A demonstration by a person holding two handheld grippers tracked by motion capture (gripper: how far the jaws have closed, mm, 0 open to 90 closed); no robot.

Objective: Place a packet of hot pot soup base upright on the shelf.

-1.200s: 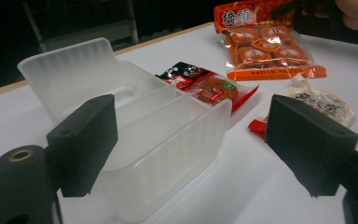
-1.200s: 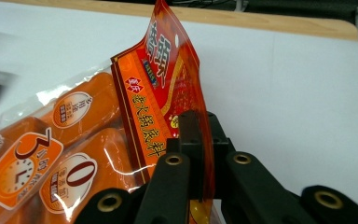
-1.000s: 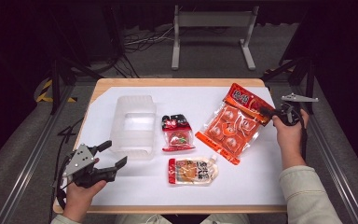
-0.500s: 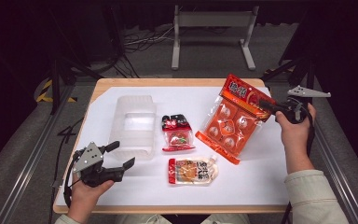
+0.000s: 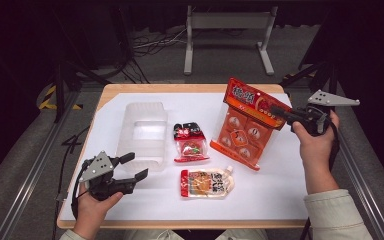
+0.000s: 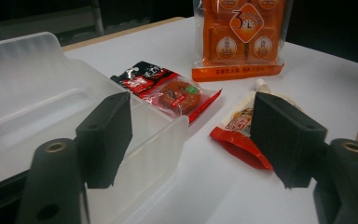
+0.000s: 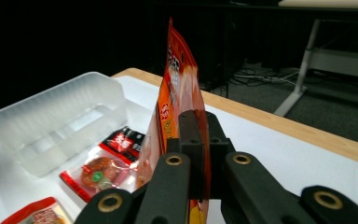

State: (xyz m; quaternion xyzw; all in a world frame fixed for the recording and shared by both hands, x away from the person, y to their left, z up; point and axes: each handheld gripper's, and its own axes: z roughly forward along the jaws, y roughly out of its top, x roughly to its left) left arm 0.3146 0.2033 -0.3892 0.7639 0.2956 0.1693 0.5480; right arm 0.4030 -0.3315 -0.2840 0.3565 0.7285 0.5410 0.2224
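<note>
The high view looks forward and down on the whole bench (image 5: pixel 280 200). Each gripper view rides low and close. All three views share the clear bin (image 5: pixel 142 132) (image 6: pixel 32 107) (image 7: pixel 56 116), toward ten o'clock from the bench's middle.

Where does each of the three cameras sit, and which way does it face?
High view: above the table's near side, facing forward and down; both forearms show.
Left gripper view: on the left gripper, facing the clear tub; open jaws show.
Right gripper view: on the right gripper, clamping the orange pack.
All share tub and pack.
</note>
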